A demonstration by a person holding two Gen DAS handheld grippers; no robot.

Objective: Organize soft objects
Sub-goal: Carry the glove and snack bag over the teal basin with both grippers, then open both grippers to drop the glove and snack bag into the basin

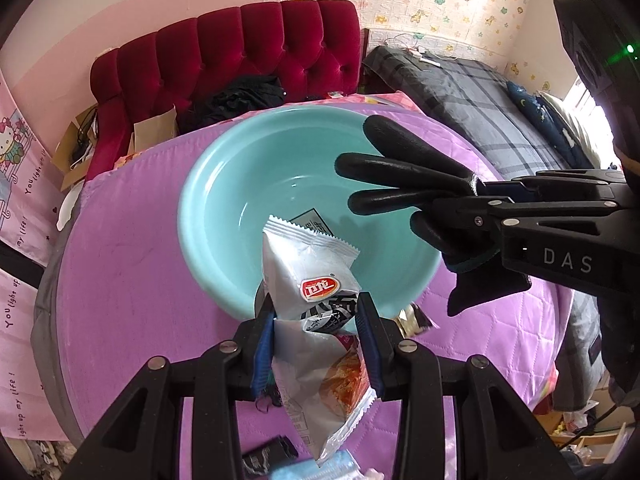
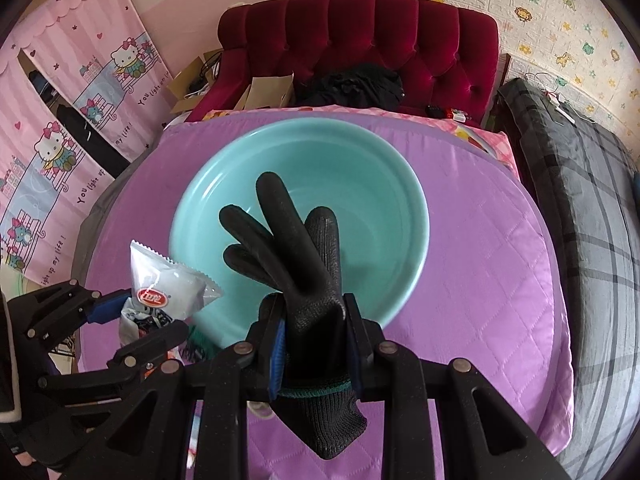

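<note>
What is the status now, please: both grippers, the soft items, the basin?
Left gripper shut on silver snack packet. Right gripper shut on black glove. Both held over teal basin; basin looks empty. Nothing in the way.

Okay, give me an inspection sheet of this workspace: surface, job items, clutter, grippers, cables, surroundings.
Surface: quilted purple cover over the table.
Job's things: round teal plastic basin; silver snack packet with red logo; black knitted work glove.
Clutter: small black item and pale blue item at the near edge.
Grippers: left gripper clamps the packet; right gripper clamps the glove.
Cables: nothing seen on the table.
Surroundings: red tufted velvet sofa, grey plaid bed.
</note>
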